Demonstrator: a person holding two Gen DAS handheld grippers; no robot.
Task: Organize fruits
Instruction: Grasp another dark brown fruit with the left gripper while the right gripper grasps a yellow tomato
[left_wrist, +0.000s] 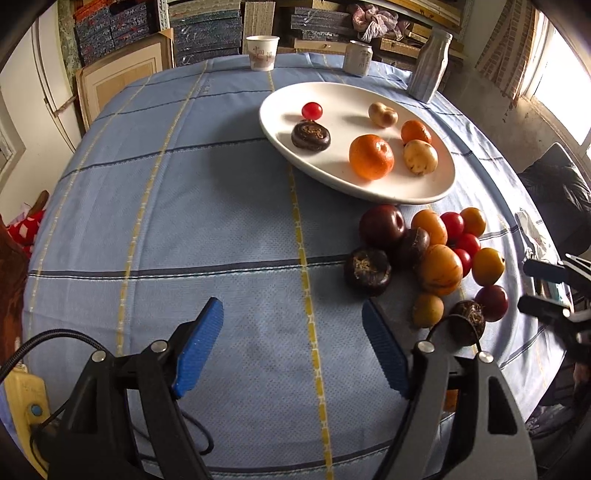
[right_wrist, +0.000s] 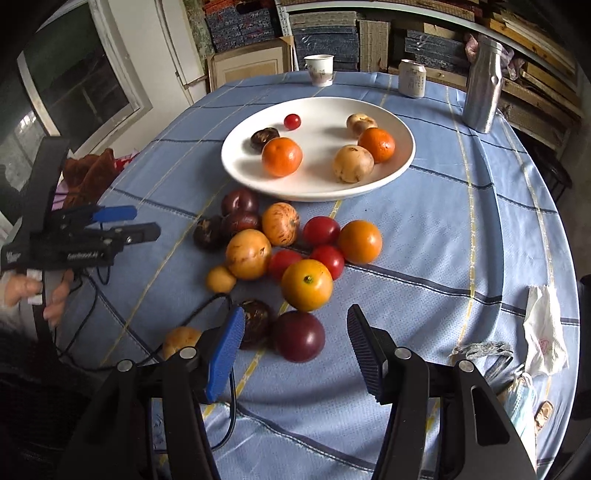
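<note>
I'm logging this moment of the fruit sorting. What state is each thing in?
Left gripper: open, empty, above bare cloth.
Right gripper: open, empty, a dark red plum ahead between its fingers.
Plate: upright, holding six pieces of fruit.
Fruit pile: loose on the tablecloth, beside the plate.
Paper cup: upright.
Can: upright.
Bottle: upright.

Blue checked table (right_wrist: 461, 229) bears white plate (right_wrist: 400, 162), loose fruit pile (right_wrist: 295, 258), perhaps a crumpled tissue (right_wrist: 543, 332)
</note>
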